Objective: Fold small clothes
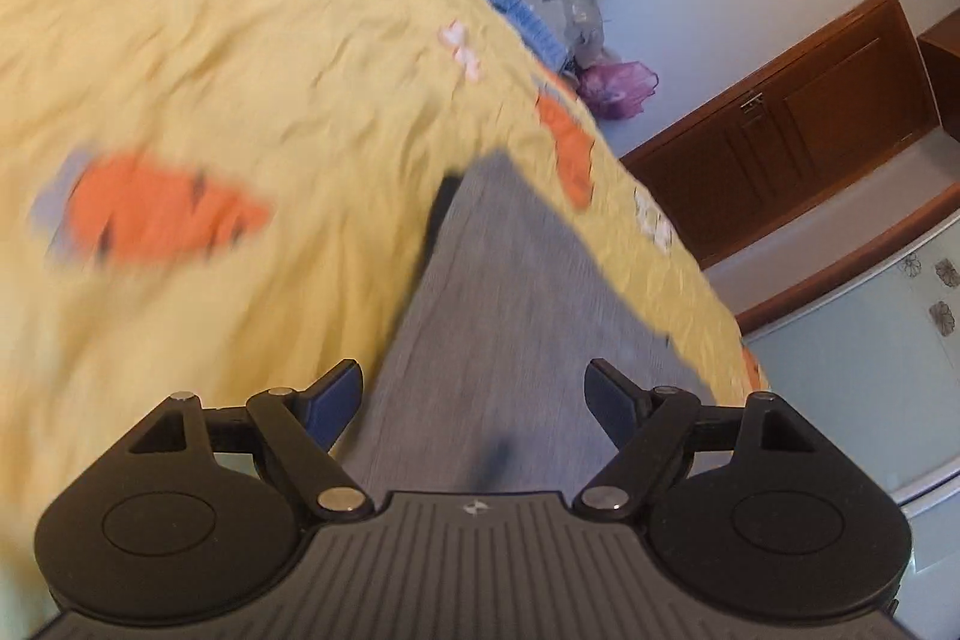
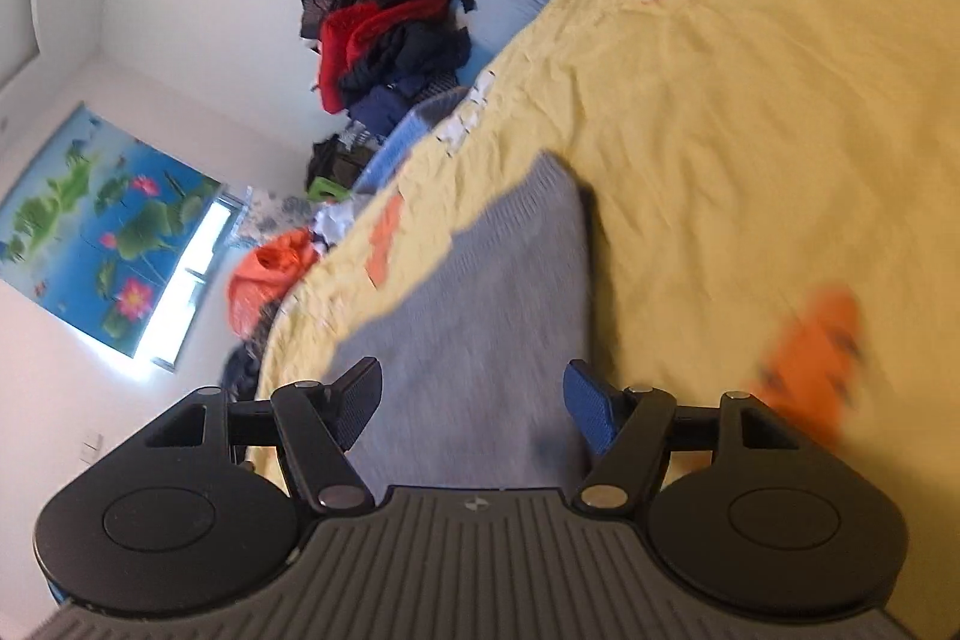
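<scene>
Left gripper: jaws spread wide, nothing between the pads. Directly ahead and below lies a grey knit garment, running forward from the jaws to a squared corner at its far end. Right gripper: jaws likewise released and empty, the same grey garment ahead of them, its far end ribbed. Both views are motion-blurred; whether either gripper touches the cloth cannot be told.

The garment lies flat on a yellow bedspread printed with orange flowers. Beyond the bed edge, a pile of dark and red clothes stands against the wall, well apart from the jaws.

Handling, as a judgement: soft, light and limp, so it should drape and sag once lifted. The knit should grip well in the pads. Best hold looks like the near corners or side edges, one per gripper, pinching only the grey cloth and not the bedspread beneath.
</scene>
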Demonstrator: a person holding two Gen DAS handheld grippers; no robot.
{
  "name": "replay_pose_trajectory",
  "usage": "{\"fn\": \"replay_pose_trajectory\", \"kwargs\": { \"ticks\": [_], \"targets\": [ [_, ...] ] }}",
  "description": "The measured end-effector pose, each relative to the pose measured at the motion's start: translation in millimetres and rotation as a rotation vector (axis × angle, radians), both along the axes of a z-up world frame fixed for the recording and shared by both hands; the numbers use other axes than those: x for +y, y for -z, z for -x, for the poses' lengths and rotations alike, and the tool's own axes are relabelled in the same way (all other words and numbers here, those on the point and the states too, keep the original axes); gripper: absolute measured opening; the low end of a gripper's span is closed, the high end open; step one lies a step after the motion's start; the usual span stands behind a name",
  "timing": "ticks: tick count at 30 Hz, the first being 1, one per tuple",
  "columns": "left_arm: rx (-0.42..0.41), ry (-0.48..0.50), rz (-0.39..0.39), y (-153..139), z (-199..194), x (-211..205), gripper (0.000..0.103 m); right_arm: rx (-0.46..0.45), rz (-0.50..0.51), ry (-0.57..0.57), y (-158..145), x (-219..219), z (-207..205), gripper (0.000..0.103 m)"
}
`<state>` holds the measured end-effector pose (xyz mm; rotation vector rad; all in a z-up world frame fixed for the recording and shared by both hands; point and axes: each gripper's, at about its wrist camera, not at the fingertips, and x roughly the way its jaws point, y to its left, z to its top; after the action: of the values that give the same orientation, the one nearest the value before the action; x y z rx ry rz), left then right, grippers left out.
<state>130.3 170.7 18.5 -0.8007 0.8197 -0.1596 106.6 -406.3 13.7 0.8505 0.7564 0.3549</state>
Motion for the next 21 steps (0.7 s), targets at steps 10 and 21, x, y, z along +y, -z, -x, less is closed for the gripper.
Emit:
{"fn": "replay_pose_trajectory", "kwargs": {
  "ticks": [10, 21],
  "targets": [
    [0.033, -0.085, 0.216, 25, 78, 0, 0.081, 0.076, -0.046, 0.102, 20, 1, 99, 0.072],
    [-0.064, -0.135, 0.158, 27, 35, -35, 0.080, 0.039, -0.022, 0.154, 24, 59, 33, 0.073]
  ]
}}
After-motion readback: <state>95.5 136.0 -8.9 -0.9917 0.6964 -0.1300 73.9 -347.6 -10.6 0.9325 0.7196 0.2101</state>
